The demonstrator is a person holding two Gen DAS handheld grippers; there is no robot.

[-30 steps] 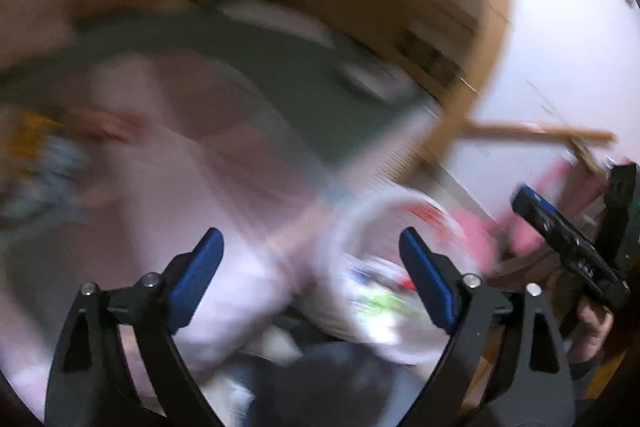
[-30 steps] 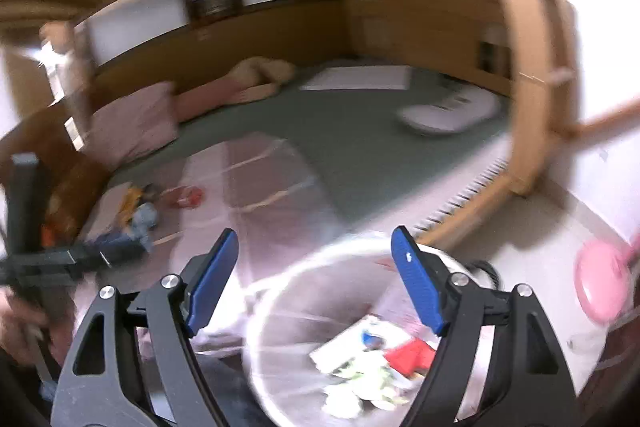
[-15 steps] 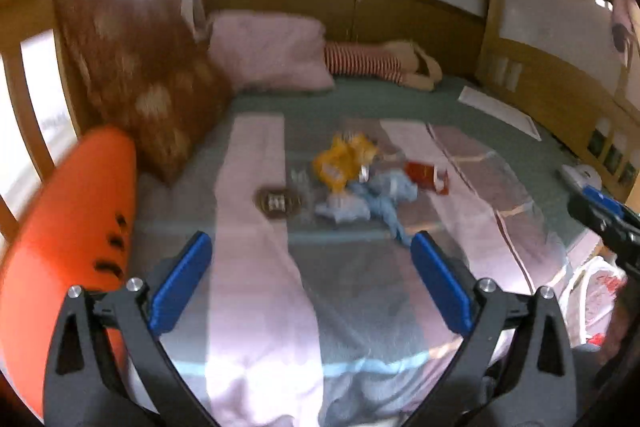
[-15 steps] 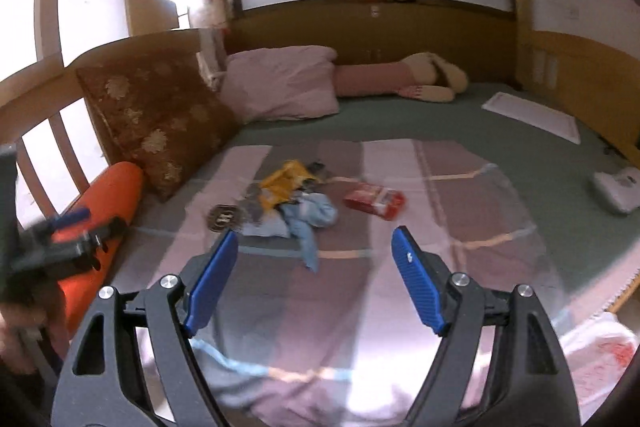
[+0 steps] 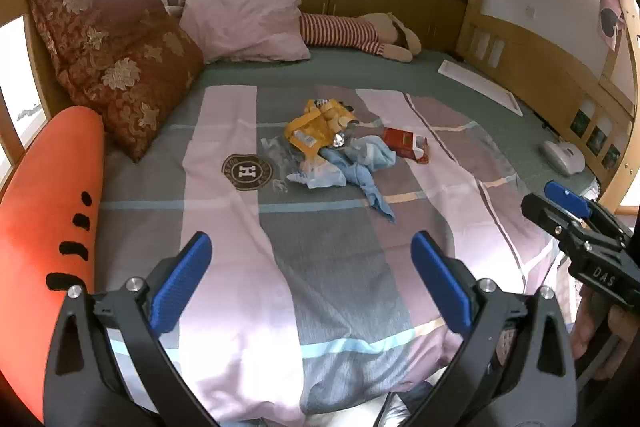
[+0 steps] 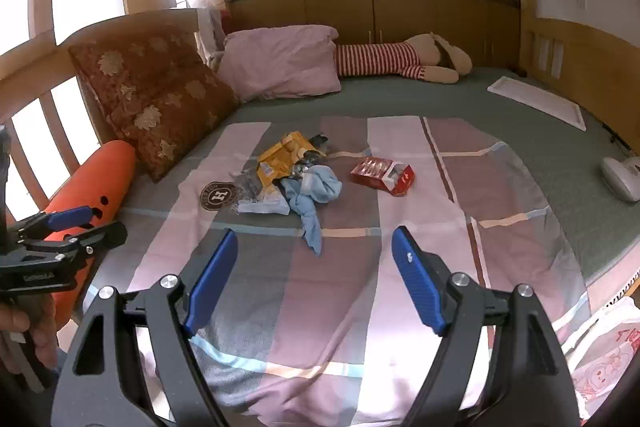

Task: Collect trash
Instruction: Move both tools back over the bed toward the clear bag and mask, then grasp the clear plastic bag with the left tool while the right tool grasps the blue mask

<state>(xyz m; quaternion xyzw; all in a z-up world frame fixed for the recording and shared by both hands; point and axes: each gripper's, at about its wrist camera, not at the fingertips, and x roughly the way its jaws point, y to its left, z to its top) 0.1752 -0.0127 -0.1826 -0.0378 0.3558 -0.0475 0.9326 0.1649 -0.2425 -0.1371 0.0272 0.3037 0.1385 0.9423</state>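
Trash lay in a loose heap [image 5: 332, 151] at the middle of the striped bedspread [image 5: 320, 267], well apart from both our grippers: a yellow snack wrapper [image 5: 316, 131], a crumpled blue cloth-like scrap [image 5: 368, 163], clear plastic [image 5: 280, 155] and, just beside them, a torn red carton [image 6: 382, 174]. We held the left gripper [image 5: 310, 275] over the near part of the bed, its jaws having just been opening, now spread wide with nothing between them; the right gripper [image 6: 314, 275] hovered alongside, jaws also apart and empty. We judged the step to be the approach to the pile, with no piece yet picked up. The next move, as we read it, called for a reach forward and down across the cover to pinch one item, probably the carton or the trailing blue scrap nearest us. Open bedspread lay between us and the heap. An orange bolster [image 5: 44, 227] and a floral cushion [image 5: 116, 67] bounded the left side; the bed's edge and a white bag [image 6: 604, 355] lay at the right.
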